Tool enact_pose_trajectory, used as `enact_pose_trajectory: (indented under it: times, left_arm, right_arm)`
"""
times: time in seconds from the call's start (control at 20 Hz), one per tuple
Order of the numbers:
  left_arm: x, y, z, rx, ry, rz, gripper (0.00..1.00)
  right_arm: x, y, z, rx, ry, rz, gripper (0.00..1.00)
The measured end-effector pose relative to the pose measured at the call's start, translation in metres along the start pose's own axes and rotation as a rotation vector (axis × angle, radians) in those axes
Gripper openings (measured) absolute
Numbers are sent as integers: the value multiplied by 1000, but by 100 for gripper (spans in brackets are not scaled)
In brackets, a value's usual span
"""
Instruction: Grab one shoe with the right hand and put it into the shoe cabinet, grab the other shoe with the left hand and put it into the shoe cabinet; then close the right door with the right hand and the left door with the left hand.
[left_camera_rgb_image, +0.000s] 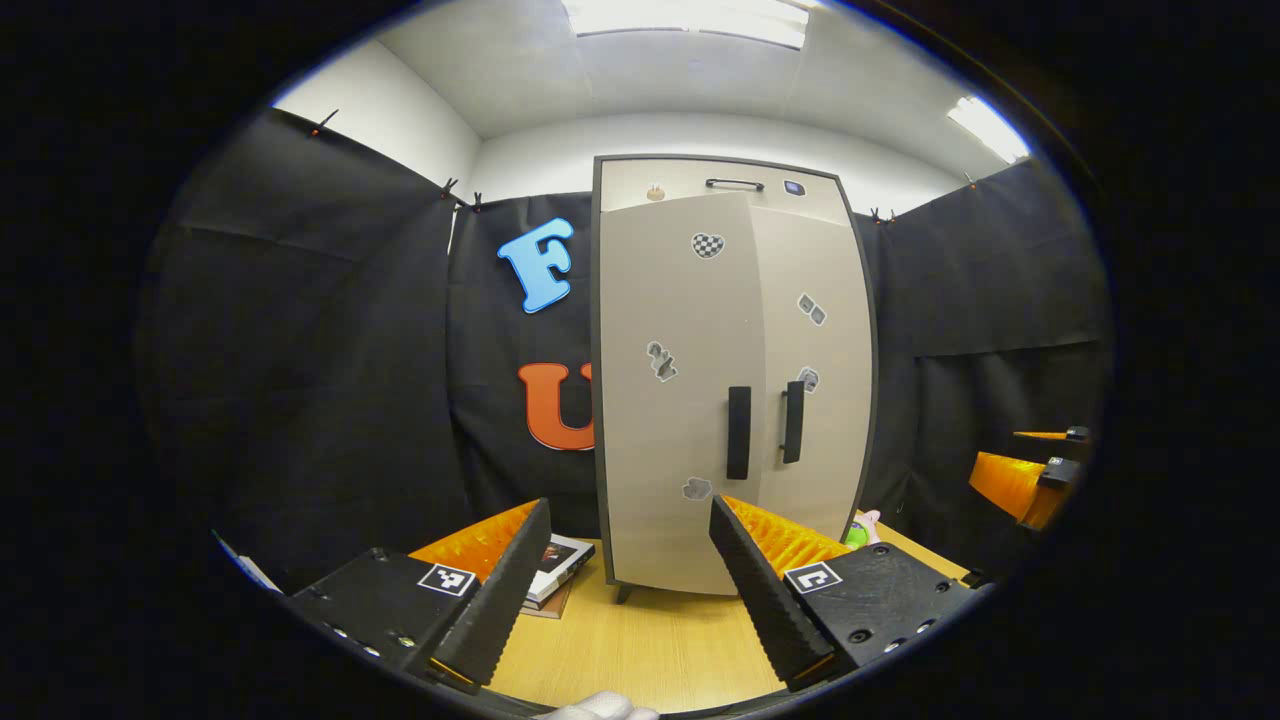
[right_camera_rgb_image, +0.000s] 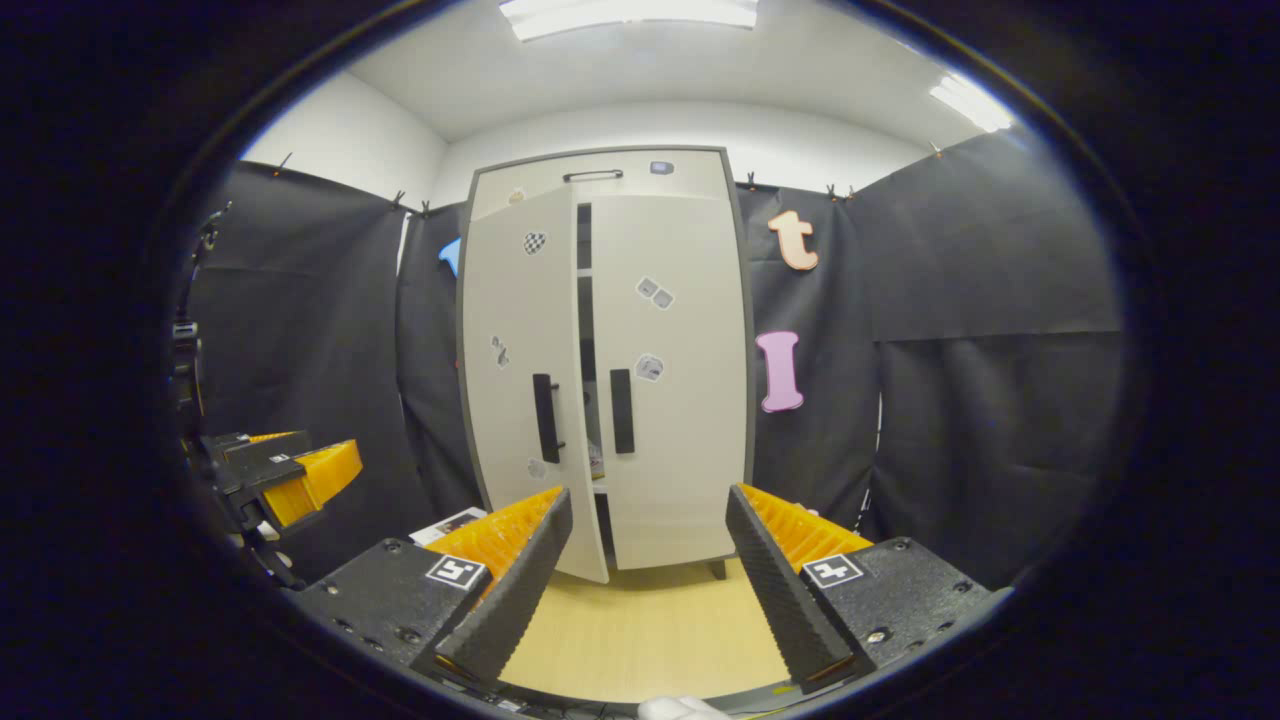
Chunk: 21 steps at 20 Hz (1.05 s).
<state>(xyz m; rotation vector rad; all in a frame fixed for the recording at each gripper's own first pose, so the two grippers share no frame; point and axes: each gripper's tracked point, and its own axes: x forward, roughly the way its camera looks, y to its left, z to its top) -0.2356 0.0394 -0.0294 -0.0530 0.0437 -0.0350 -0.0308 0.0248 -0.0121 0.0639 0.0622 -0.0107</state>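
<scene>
The shoe cabinet (right_camera_rgb_image: 610, 360) was seen upright on the wooden table (right_camera_rgb_image: 650, 630), facing both grippers. Its right door (right_camera_rgb_image: 670, 380) was shut flush; the left door (right_camera_rgb_image: 530, 380) was left ajar, w/ a dark gap and shelves visible between them. No shoe could be made out for certain; both judged likely inside already. The left gripper (left_camera_rgb_image: 625, 590) and right gripper (right_camera_rgb_image: 645, 590) were held spread, nothing between the fingers, prob. freed for pushing. Left door judged the remaining step, w/ its handle (right_camera_rgb_image: 545, 418) near.

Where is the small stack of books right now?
In the left gripper view, the stack of books lies on the wooden table, beside the tall beige cabinet's lower left corner.
</scene>
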Motion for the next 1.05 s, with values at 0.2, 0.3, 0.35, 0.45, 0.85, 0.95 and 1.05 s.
enact_pose_trajectory:
  times: [0.2, 0.3, 0.35, 0.45, 0.85, 0.95, 1.05]
  left_arm:
    - [-6, -17, 2, 12, 1, -1, 96]
    - [-8, -29, 1, -6, 12, -8, 96]
    - [-8, -31, 2, 4, 10, -2, 96]
    - [-9, -29, 4, 24, 7, 18, 96]
    - [-8, -39, 9, 23, 2, 47, 96]
    - [-8, -38, 11, 23, -1, 53, 96]
    - [-8, -40, 10, 24, -1, 55, 96]
  right_arm:
    - [-1, -15, 3, -4, -3, 8, 100]
    - [-3, -21, 4, -3, -6, 15, 99]
    - [-4, -25, 5, -4, -5, 13, 99]
    - [-3, -32, 5, 2, -5, 16, 98]
    - [1, -38, 8, 1, -2, 50, 100]
    - [2, -37, 8, -2, -1, 57, 100]
    - [1, -36, 7, -3, 0, 60, 100]
